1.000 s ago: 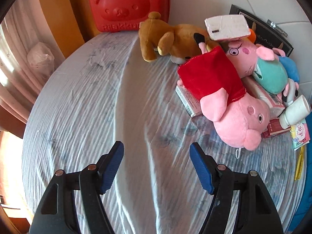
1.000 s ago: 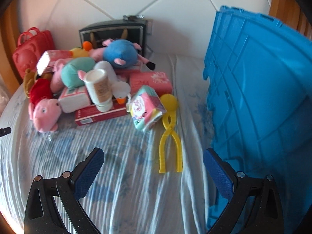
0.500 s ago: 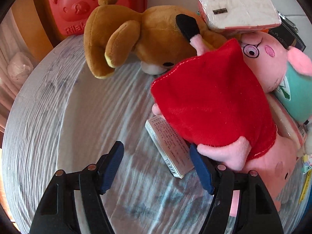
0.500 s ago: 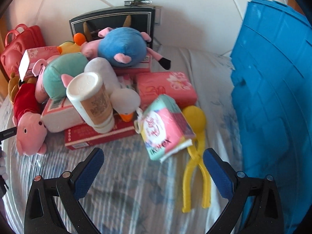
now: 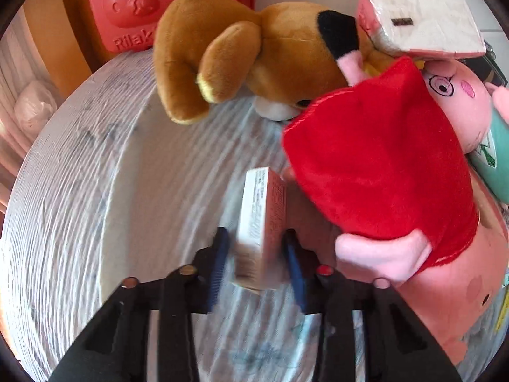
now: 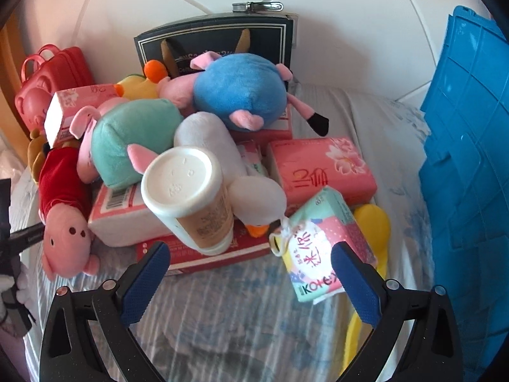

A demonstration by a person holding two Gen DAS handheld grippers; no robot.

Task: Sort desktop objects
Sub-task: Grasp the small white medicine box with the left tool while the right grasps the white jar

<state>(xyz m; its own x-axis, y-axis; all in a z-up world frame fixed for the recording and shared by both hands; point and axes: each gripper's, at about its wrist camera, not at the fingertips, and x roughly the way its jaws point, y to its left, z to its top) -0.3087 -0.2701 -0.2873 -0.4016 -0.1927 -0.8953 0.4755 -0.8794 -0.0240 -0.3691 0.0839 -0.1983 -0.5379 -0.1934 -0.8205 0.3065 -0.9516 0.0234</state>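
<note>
Left gripper (image 5: 256, 262): jaws closing on a small white-and-pink carton (image 5: 262, 219), which stood on edge between the blue pads, both pads at or against its sides; blur prevented certainty of firm contact on the left pad. Carton's far end lay tucked under the red-dressed pink pig plush (image 5: 381, 172), just right of the fingers. Beyond the fingertips: brown bear plush (image 5: 254, 54), lying on the striped cloth (image 5: 95, 191); behind it a red Rilakkuma case (image 5: 136, 9). A wrapped tissue pack (image 5: 420, 28) rested on top of the plush pile, ahead and to the right.

Right gripper (image 6: 249, 273): jaws wide, closing slightly, nothing pressed between them. Ahead of the left finger, a white-capped bottle (image 6: 187, 197) lay on a red flat box (image 6: 203, 254). Just inside the right finger, a Kotex pack (image 6: 315, 251), with a yellow plastic tool (image 6: 373, 222) beside it. Farther ahead: teal-dressed pig plush (image 6: 130, 140), blue-dressed pig plush (image 6: 238, 92), pink tissue pack (image 6: 321, 168), dark gift bag (image 6: 216, 38). Blue crate (image 6: 470, 159) stood well right of the fingers.
</note>
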